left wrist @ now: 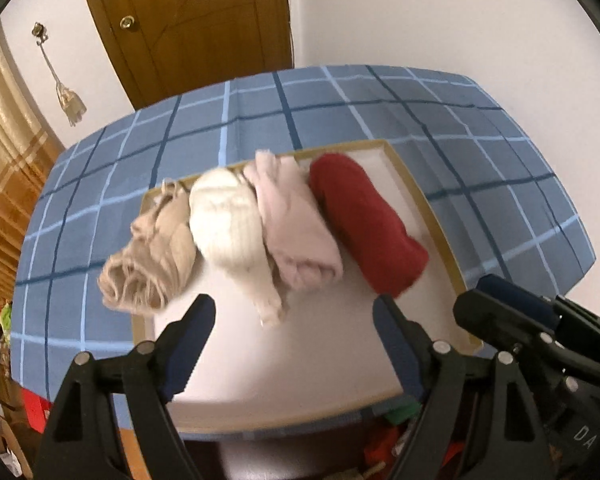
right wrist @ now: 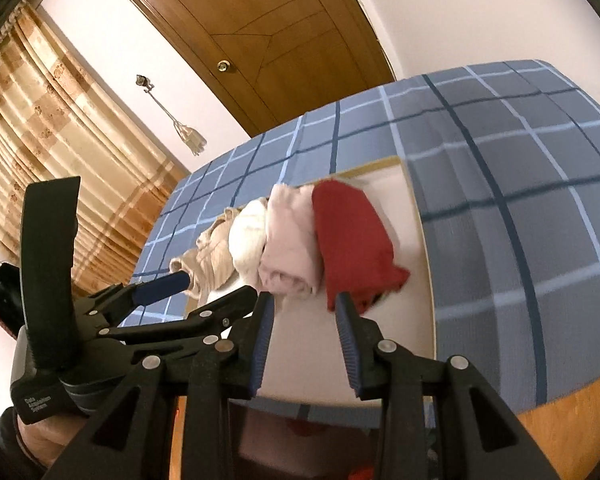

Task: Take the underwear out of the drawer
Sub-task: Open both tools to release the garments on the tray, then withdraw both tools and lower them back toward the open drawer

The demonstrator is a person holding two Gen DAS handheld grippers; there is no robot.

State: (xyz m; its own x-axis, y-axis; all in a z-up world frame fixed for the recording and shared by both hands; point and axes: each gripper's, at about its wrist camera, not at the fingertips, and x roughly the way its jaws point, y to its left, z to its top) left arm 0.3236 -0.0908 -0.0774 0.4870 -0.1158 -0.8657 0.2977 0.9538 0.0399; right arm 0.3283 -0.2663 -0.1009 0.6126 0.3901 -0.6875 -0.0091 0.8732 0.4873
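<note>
Four rolled underwear pieces are seen lying side by side in a shallow white drawer (left wrist: 428, 216) set on the checked blue cloth (left wrist: 340, 96): beige roll (left wrist: 148, 264), cream roll (left wrist: 224, 220), pink roll (left wrist: 296, 224), red roll (left wrist: 368, 220). The beige roll overhangs the drawer's left rim. The left gripper (left wrist: 294, 320) is held wide open above the bare drawer floor, nothing between its jaws. The right gripper (right wrist: 305, 304) is parted narrowly and empty, its tips just short of the red roll, probably lined up for that piece.
</note>
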